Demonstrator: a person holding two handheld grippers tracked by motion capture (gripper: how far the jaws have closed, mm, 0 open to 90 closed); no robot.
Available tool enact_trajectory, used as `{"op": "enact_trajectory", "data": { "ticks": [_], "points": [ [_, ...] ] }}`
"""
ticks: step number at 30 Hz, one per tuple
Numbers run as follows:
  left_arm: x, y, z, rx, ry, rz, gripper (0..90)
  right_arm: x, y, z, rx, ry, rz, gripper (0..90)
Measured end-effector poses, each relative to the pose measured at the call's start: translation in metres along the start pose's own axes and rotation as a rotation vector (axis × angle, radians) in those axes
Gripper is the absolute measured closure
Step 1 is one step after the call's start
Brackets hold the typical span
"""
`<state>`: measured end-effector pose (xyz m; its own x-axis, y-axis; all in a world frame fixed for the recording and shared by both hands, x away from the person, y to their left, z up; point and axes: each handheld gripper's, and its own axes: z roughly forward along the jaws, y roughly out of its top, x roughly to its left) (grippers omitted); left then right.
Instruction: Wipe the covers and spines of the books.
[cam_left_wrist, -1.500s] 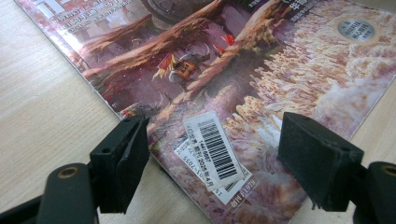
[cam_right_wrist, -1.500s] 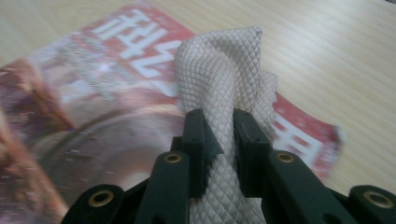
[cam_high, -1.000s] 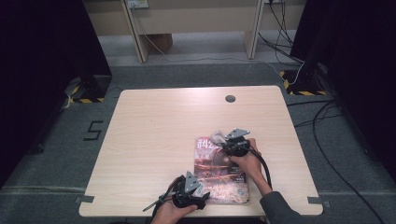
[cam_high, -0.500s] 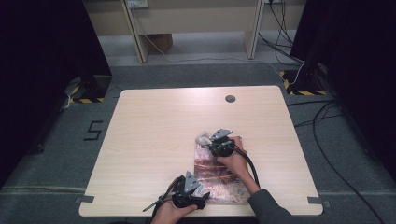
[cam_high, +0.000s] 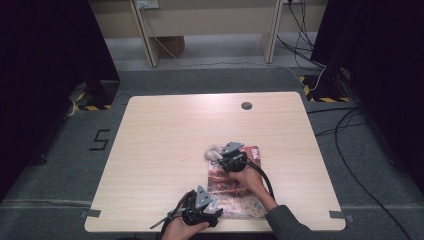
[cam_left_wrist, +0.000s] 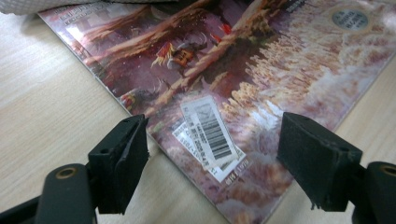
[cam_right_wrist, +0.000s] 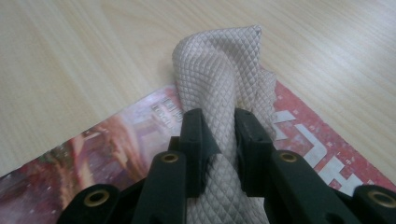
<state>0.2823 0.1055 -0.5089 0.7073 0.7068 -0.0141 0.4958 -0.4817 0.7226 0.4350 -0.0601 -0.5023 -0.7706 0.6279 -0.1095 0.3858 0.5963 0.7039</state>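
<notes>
Cloth (cam_right_wrist: 219, 84): pale, diamond-quilted, bunched upright, clamped between the jaws of the right gripper (cam_high: 226, 156) at the magazine's far left corner. Magazine (cam_high: 235, 190): glossy, flat near the tabletop's (cam_high: 165, 135) near edge, right of centre; barcode label (cam_left_wrist: 211, 133) readable as bars only. Right hand (cam_high: 250, 176) reaches forward over the cover. Left gripper (cam_left_wrist: 212, 163): jaws apart, straddling the magazine's near corner.

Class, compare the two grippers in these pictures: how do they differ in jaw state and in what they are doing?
The right gripper has its jaws shut on a quilted grey cloth; the left gripper has its jaws open, holding nothing. The right sits at the magazine's far end, the left at its near corner. Both are black, hand-held, over that magazine.
</notes>
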Motion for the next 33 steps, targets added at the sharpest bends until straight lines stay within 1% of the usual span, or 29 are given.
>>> {"op": "enact_trajectory", "data": {
  "ticks": [2,4,7,9,12,17,20,24,25,26,27,28,29,33],
  "points": [
    [-0.001,-0.001,-0.003,0.006,-0.012,-0.005,23.1,-0.002,-0.002,-0.001,-0.011,0.015,0.019,75.3],
    [-0.001,-0.002,-0.006,0.001,-0.021,-0.007,22.0,-0.003,-0.003,-0.001,-0.015,0.026,0.044,75.1],
    [-0.002,-0.006,-0.012,0.004,-0.029,-0.004,21.6,0.002,-0.004,-0.003,-0.014,0.041,0.031,75.1],
    [-0.002,-0.008,-0.015,0.003,-0.031,-0.008,21.5,0.008,-0.005,-0.005,-0.014,0.056,0.007,75.1],
    [-0.002,-0.011,-0.020,-0.001,-0.025,-0.007,21.5,0.015,-0.006,-0.008,-0.006,0.063,-0.018,75.1],
    [0.000,-0.014,-0.025,-0.004,-0.024,-0.008,21.4,0.015,-0.006,-0.008,-0.011,0.059,-0.019,75.3],
    [0.002,-0.015,-0.025,0.002,-0.019,-0.008,21.4,0.014,-0.005,-0.007,-0.006,0.022,-0.034,75.2],
    [0.002,-0.016,-0.025,0.009,-0.013,-0.004,21.1,0.004,-0.008,-0.008,0.000,-0.004,-0.011,75.1],
    [0.002,-0.015,-0.025,0.006,-0.010,-0.003,21.0,0.003,-0.008,-0.009,0.001,0.005,0.007,74.9],
    [0.003,-0.015,-0.025,0.003,-0.009,-0.006,21.0,0.003,-0.009,-0.009,-0.002,0.007,0.009,74.8],
    [0.003,-0.015,-0.025,0.001,-0.010,-0.009,20.9,0.004,-0.010,-0.010,0.000,0.002,0.004,74.5],
    [0.004,-0.016,-0.026,0.007,-0.011,-0.008,20.8,0.009,-0.009,-0.011,0.008,0.003,-0.010,74.4],
    [0.004,-0.016,-0.026,0.007,-0.011,-0.008,20.8,0.009,-0.009,-0.011,0.008,0.003,-0.010,74.4],
    [0.004,-0.017,-0.028,0.008,-0.011,-0.007,20.6,0.025,-0.009,-0.014,0.009,0.033,-0.037,74.6]
  ]
}}
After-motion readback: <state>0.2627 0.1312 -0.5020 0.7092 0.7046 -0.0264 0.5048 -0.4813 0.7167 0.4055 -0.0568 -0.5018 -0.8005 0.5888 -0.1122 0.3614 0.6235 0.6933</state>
